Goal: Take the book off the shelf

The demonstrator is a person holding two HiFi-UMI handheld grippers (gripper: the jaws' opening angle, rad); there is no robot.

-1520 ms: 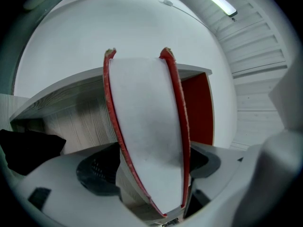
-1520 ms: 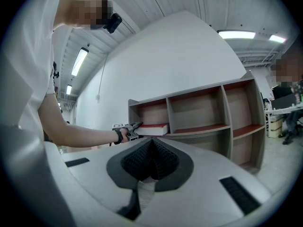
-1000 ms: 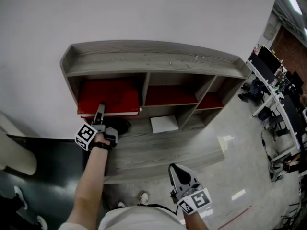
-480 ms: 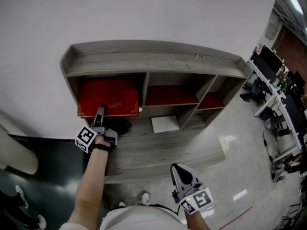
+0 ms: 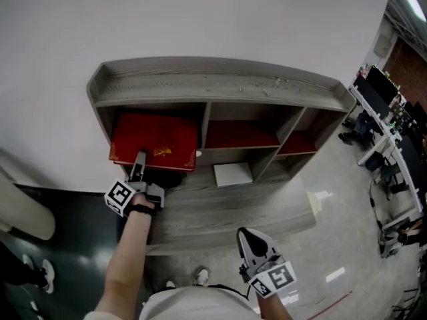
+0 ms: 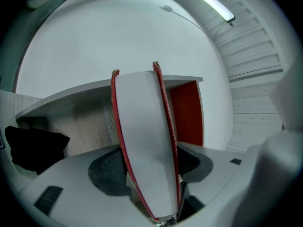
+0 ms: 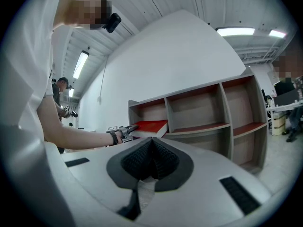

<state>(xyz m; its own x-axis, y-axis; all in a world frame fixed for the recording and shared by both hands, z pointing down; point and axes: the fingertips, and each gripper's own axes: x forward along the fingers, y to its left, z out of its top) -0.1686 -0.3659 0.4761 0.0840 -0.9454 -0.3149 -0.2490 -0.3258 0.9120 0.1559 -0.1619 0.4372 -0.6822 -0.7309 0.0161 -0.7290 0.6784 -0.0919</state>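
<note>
Leaning book, far end hidden inside shelf

Behind shelf: wall. In shelf's upper left compartment: book, projecting past front edge. In lower left compartment, under book: bundle. In lower middle compartment: flat panel. Right of shelf, well apart: desks.

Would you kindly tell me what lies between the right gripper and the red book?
In the head view, only a bare stretch of the shelf's grey lower board separates the right gripper from the red book.
</note>
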